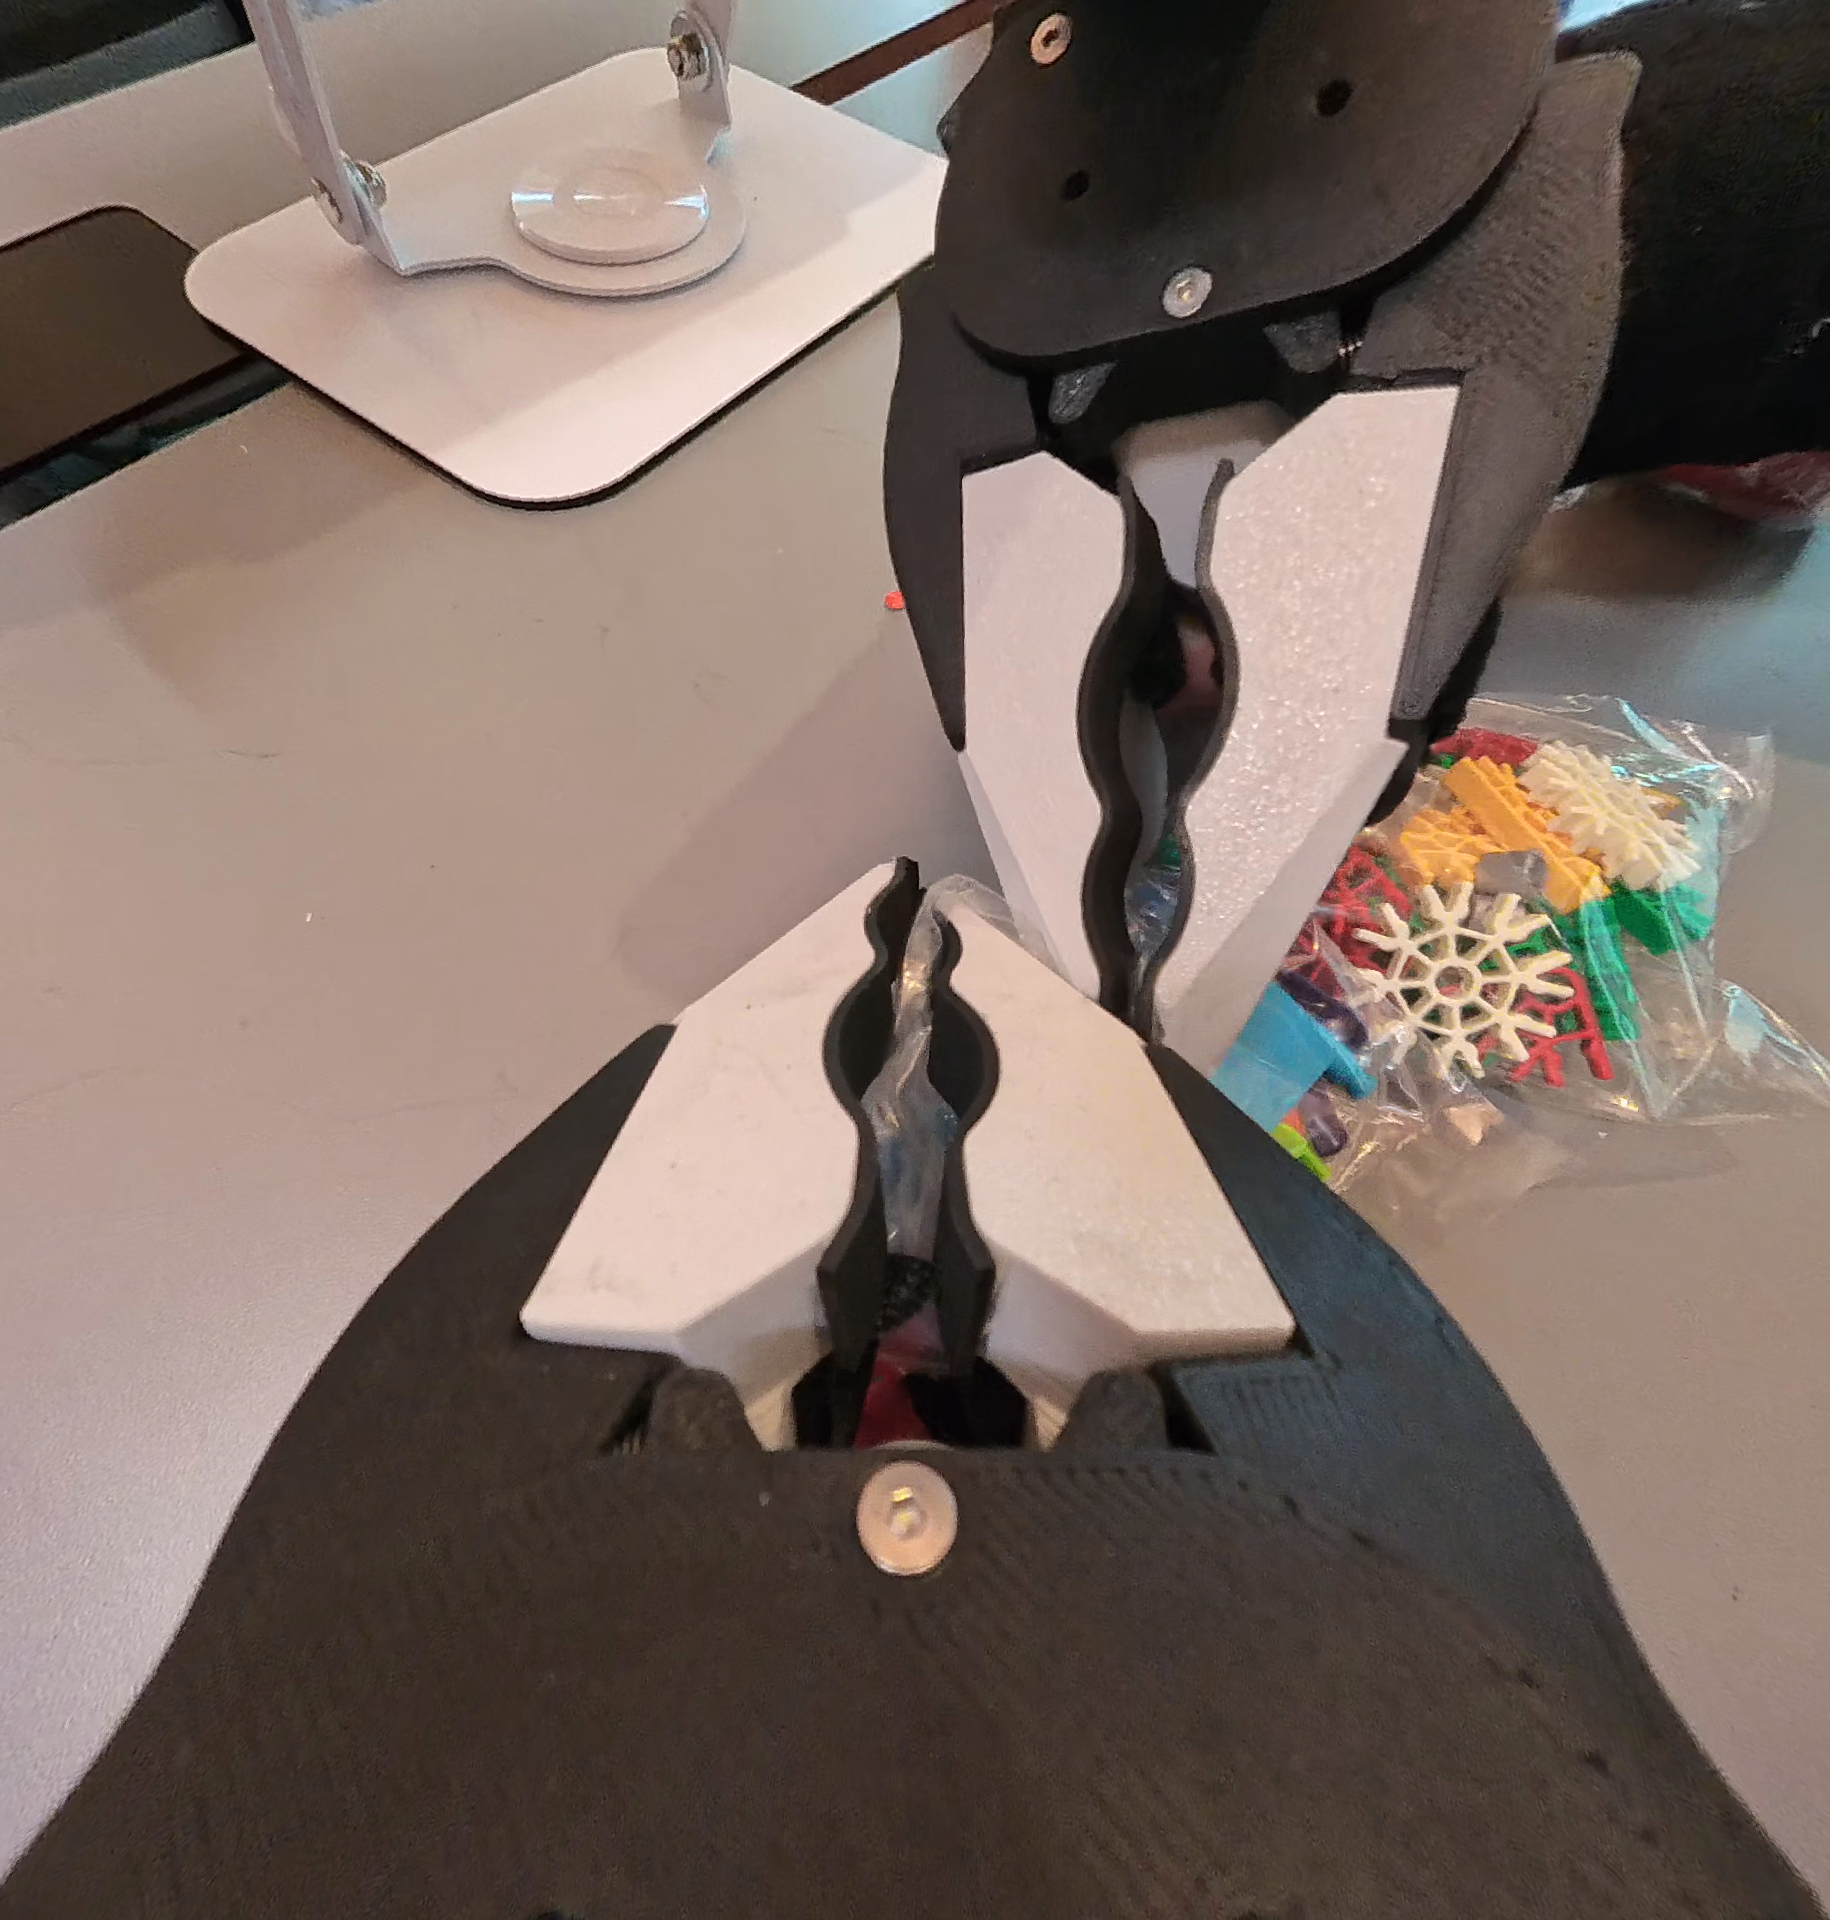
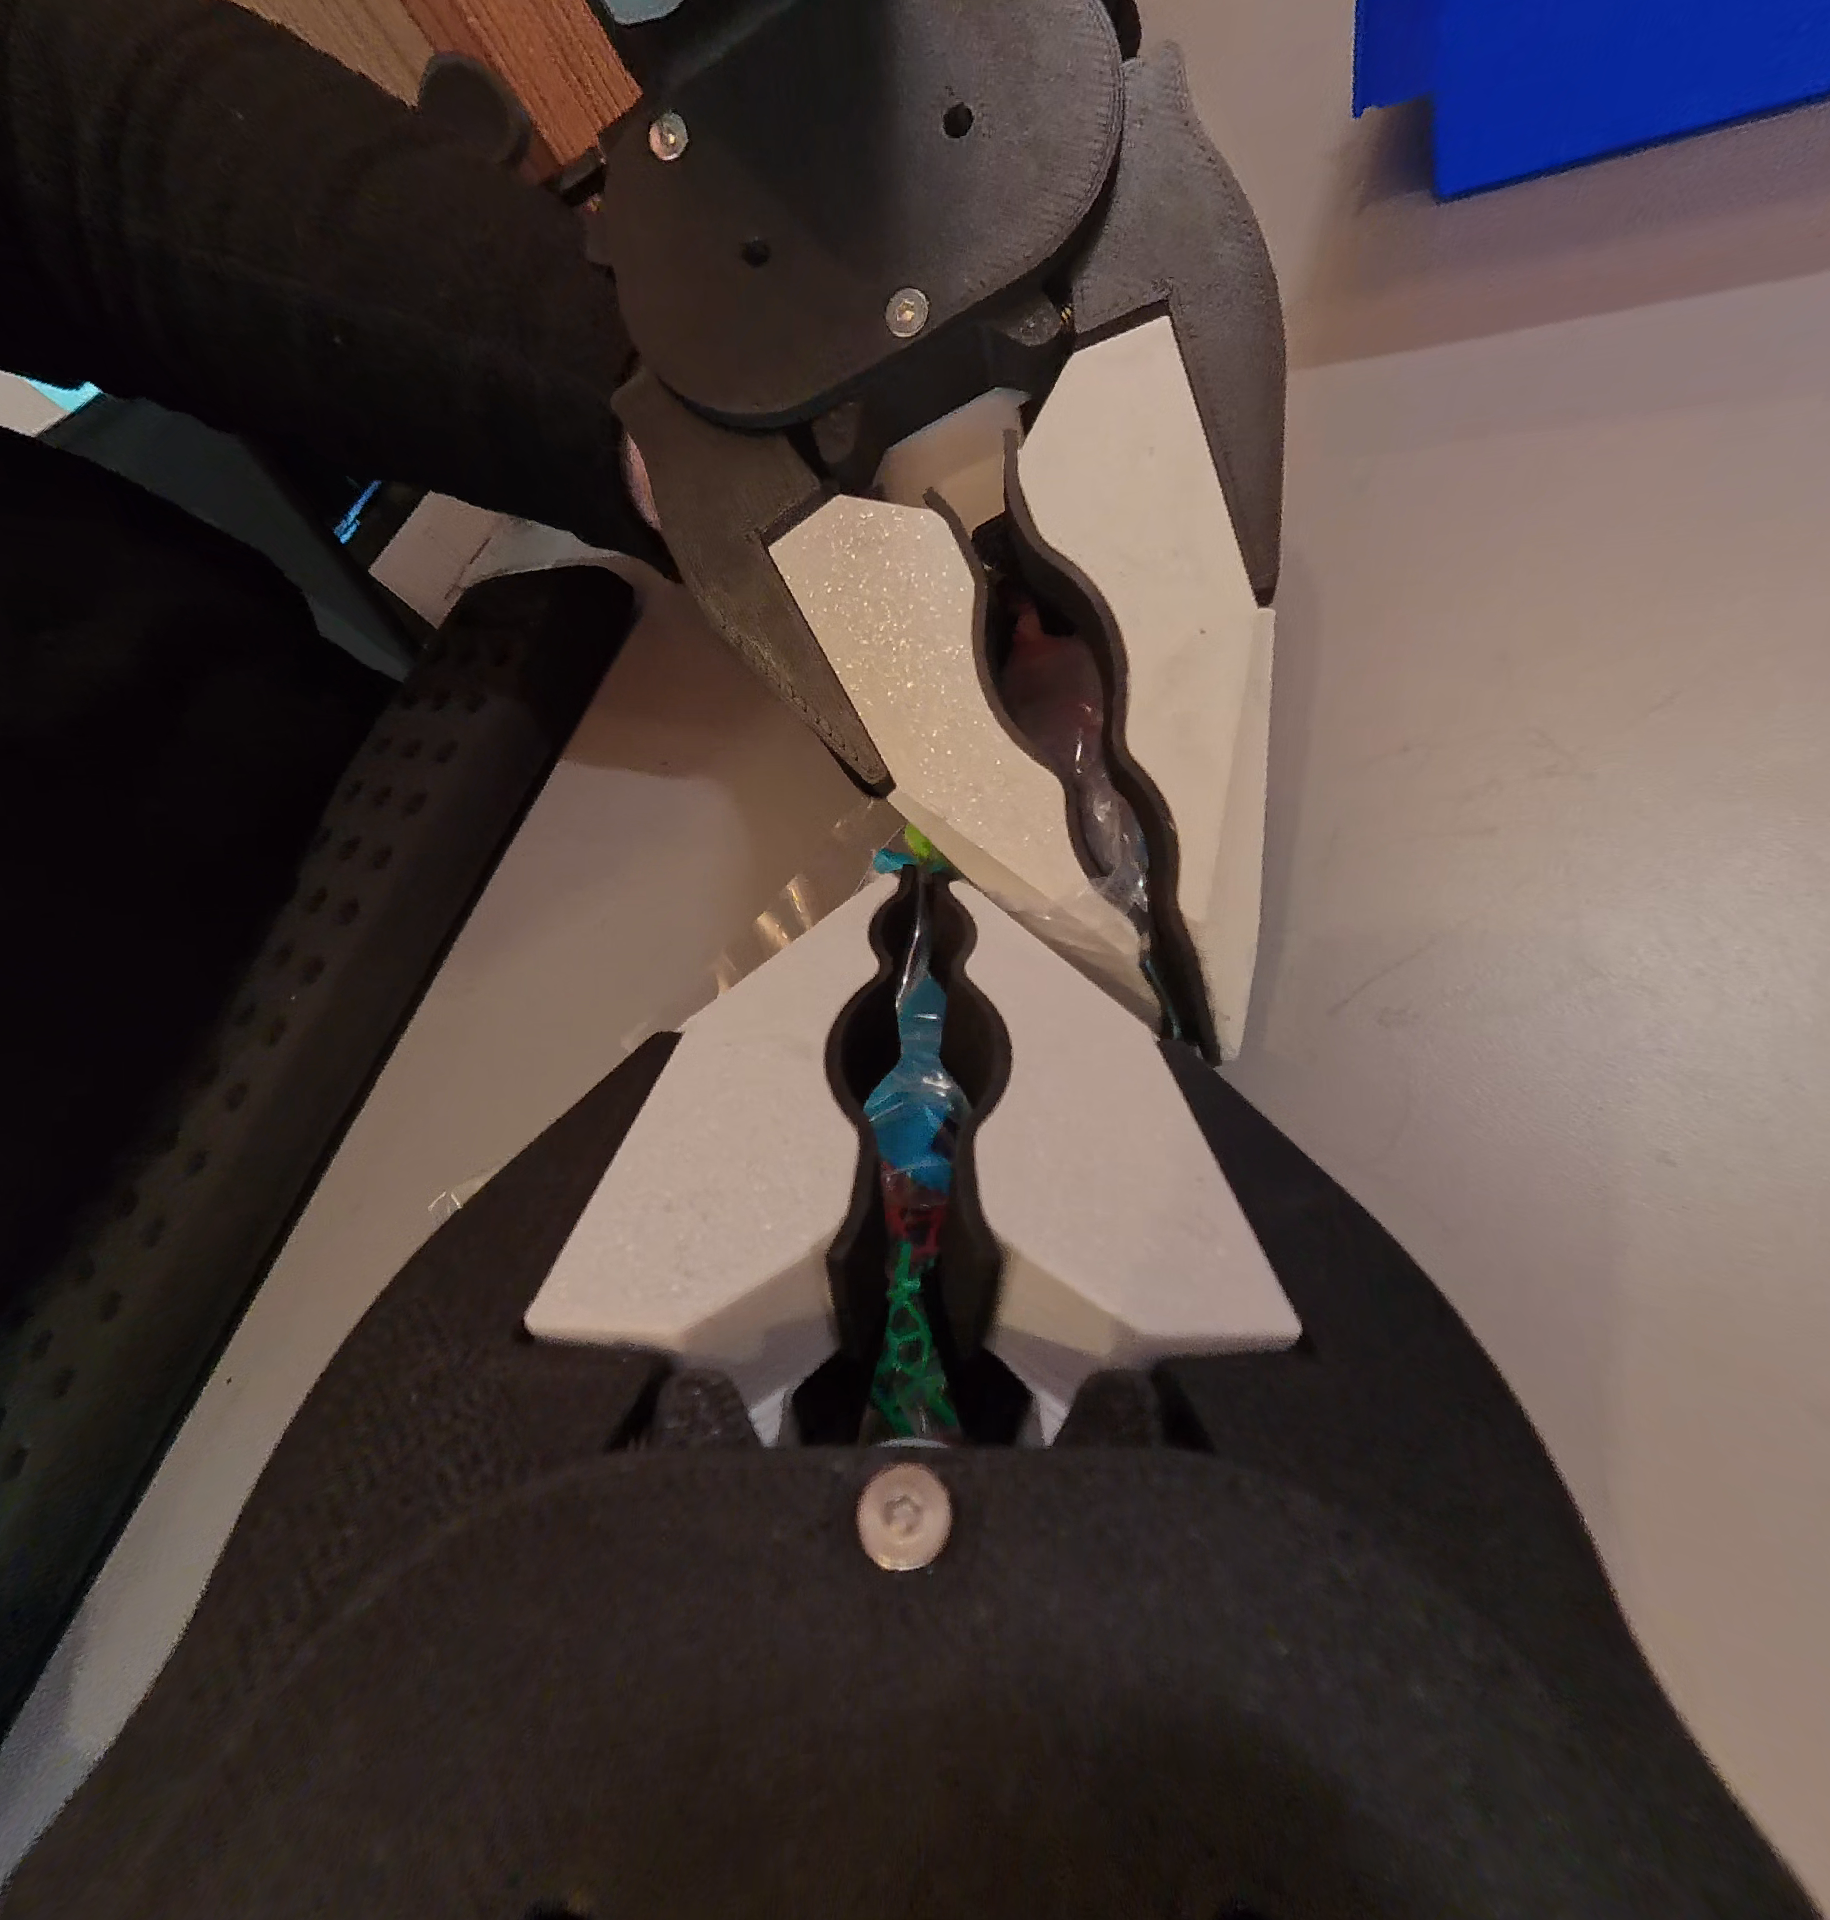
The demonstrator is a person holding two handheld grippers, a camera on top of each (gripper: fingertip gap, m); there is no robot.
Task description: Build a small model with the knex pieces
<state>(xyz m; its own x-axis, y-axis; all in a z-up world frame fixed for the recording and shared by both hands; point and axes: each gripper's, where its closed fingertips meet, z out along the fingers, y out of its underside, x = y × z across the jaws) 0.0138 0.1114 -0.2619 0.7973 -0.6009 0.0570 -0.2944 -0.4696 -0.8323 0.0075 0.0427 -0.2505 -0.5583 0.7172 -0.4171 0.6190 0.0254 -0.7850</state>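
A clear plastic bag (image 1: 1493, 935) of colourful snowflake-shaped plastic pieces lies on the grey table (image 1: 371, 831). My left gripper (image 1: 911, 904) is shut on a bunched edge of the bag. My right gripper (image 1: 1139, 1023) comes in from the far side and is shut on the same edge, tip to tip with the left one. In the right wrist view my right gripper (image 2: 916, 894) pinches the bag's plastic (image 2: 916, 1117), with blue, red and green pieces showing between its jaws. The left gripper (image 2: 1176, 1023) grips plastic just beside it.
A white monitor stand base (image 1: 537, 343) sits at the back left beside a dark recess (image 1: 49, 322). A black-gloved hand (image 2: 267, 260) holds the left gripper. A black perforated panel (image 2: 215, 987) runs along the table's left side, and a blue object (image 2: 1617, 83) lies at the far right. About 6 cm separates my left fingertips from my right.
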